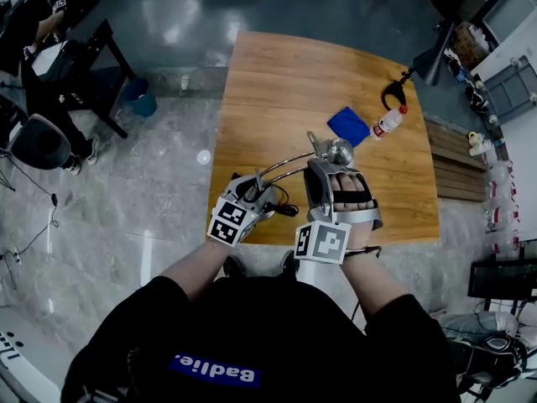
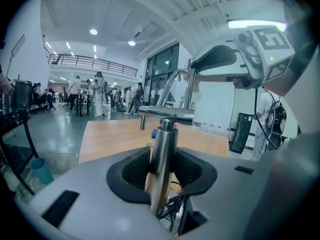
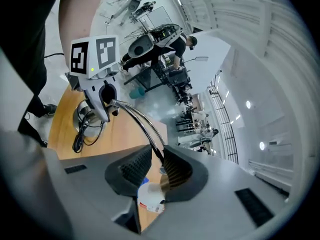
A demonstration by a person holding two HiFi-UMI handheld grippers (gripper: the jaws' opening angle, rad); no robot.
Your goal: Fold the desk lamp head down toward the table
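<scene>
The chrome desk lamp stands near the table's front edge. Its upright post [image 2: 163, 149] sits between the pads of my left gripper [image 2: 161, 166], which press it from both sides just above the round base [image 3: 84, 115]. The two thin curved arms [image 3: 136, 118] run from there to the lamp head [image 1: 340, 150]. My right gripper [image 3: 156, 160] is closed around those arms near the head, and they fill the narrow gap at its tips. In the head view the left gripper [image 1: 252, 193] and the right gripper [image 1: 330, 161] lie side by side.
A wooden table [image 1: 277, 82] carries a blue cloth [image 1: 348, 126], a small white bottle [image 1: 388, 124] and a black clamp lamp [image 1: 396, 92] at its far right. The lamp's black cable [image 3: 79, 136] is coiled beside the base. Chairs and a bin stand on the floor at left.
</scene>
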